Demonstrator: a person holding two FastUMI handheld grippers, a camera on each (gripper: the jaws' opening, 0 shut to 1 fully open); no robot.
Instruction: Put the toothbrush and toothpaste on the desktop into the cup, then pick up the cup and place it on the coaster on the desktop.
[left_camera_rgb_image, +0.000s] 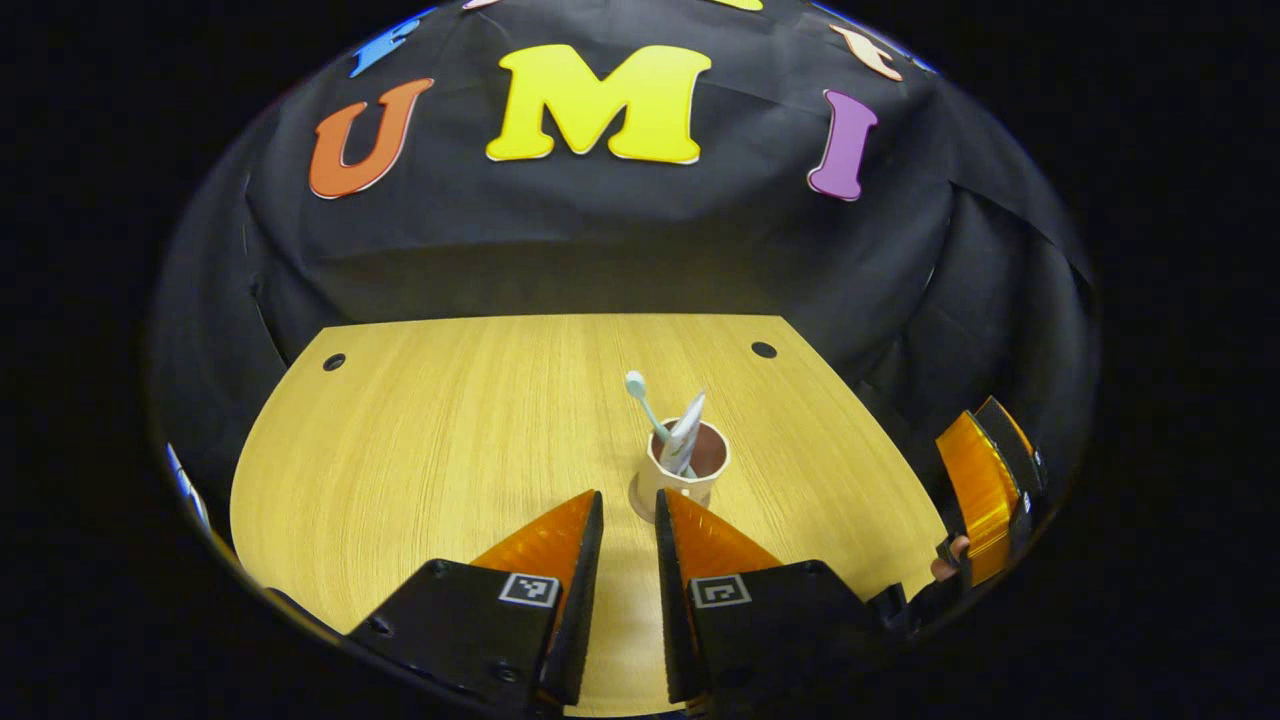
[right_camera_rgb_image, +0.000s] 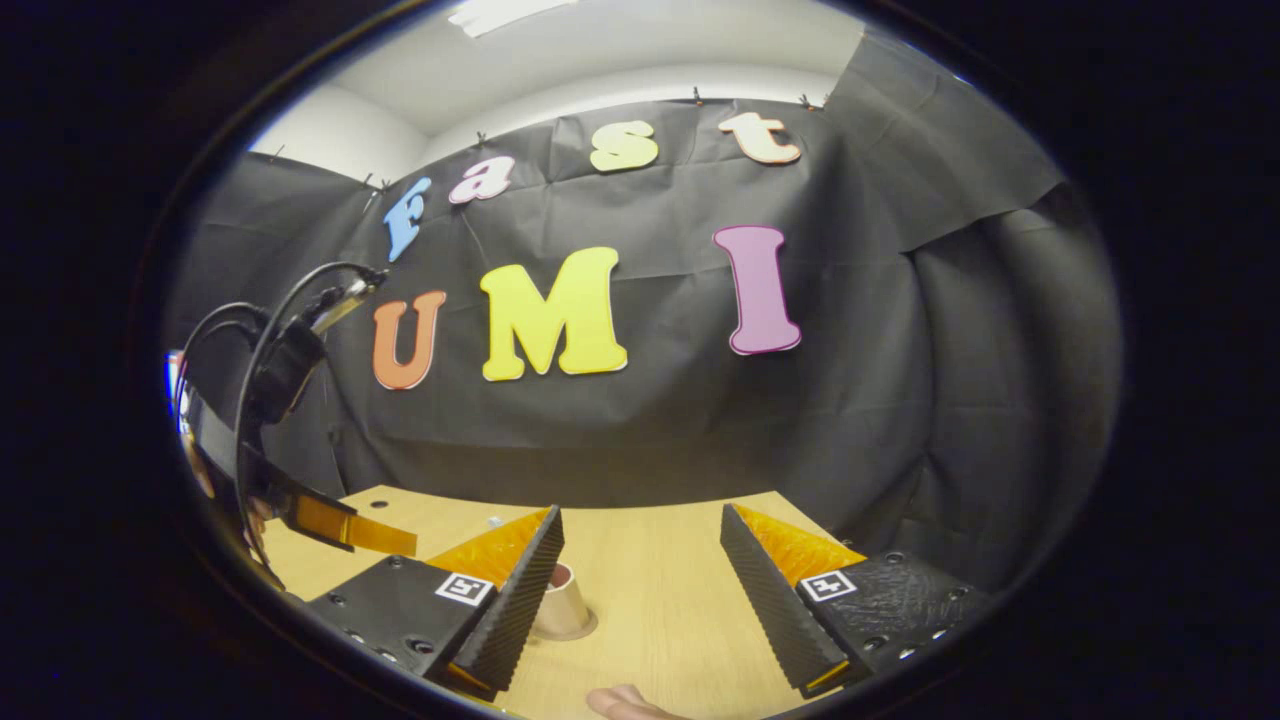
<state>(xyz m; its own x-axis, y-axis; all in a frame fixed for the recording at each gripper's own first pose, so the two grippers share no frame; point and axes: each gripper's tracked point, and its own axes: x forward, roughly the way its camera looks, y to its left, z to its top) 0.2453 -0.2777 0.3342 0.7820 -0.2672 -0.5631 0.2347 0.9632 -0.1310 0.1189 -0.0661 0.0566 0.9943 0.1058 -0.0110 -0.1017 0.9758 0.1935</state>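
In the left gripper view, a wooden desktop (left_camera_rgb_image: 420, 440) is seen before the black cloth wall, and a tan cup (left_camera_rgb_image: 681, 470) is found standing upright on it at about one o'clock from the view's centre, just beyond the tips of the left gripper (left_camera_rgb_image: 629, 508). The cup is seated on a round coaster (left_camera_rgb_image: 640, 498), of which a thin rim is shown at the cup's foot. A toothbrush (left_camera_rgb_image: 645, 402) is held in the cup with its head up and tilted toward eleven o'clock, and a toothpaste tube (left_camera_rgb_image: 685, 432) is leaned beside it inside the same cup. The left gripper's jaws are parted by a narrow gap and nothing is held between them; the cup is left just clear of the tips. At about four o'clock in this view, the right gripper (left_camera_rgb_image: 985, 490) is seen off the desktop's edge, well apart from the cup. In the right gripper view, the right gripper (right_camera_rgb_image: 640, 525) is shown with its jaws spread wide and nothing between them. The cup (right_camera_rgb_image: 558, 603) is partly hidden behind the finger at seven o'clock, so its contents cannot be made out there. The left gripper (right_camera_rgb_image: 340, 525) is seen at nine o'clock with cables above it.
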